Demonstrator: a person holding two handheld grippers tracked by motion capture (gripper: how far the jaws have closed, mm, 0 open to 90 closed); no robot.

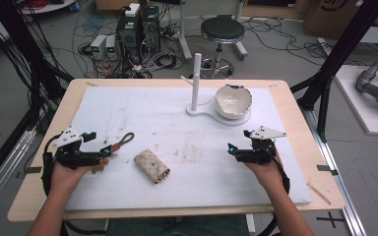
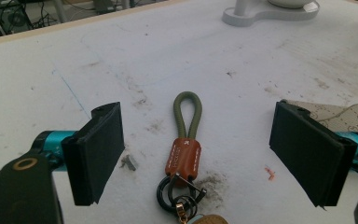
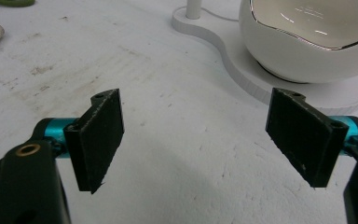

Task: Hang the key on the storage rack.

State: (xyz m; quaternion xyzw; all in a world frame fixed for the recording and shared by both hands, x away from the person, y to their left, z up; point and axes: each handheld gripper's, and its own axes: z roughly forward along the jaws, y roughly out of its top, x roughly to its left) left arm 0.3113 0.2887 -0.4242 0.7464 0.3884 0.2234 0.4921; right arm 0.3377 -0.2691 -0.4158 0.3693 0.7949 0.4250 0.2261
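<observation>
A keychain point(image 1: 119, 143) with an olive cord loop, a brown leather tab and metal rings lies on the white mat point(image 1: 177, 123) at the left. My left gripper point(image 1: 98, 147) is open just left of it. In the left gripper view the keychain point(image 2: 186, 140) lies between the spread jaws of that gripper point(image 2: 203, 151), untouched. A beige patterned pouch point(image 1: 151, 166) rests right of the keychain, and its corner point(image 2: 342, 112) peeks past the right jaw. My right gripper point(image 1: 238, 142) stands open and empty at the right point(image 3: 200, 137), below a white bowl point(image 1: 233, 101).
The bowl point(image 3: 307, 42) sits on a white stand base point(image 3: 235, 65) with an upright post point(image 1: 196, 78) at the back of the mat. Beyond the table's far edge are a stool point(image 1: 222, 30), computers and floor cables. Black frame poles flank the table.
</observation>
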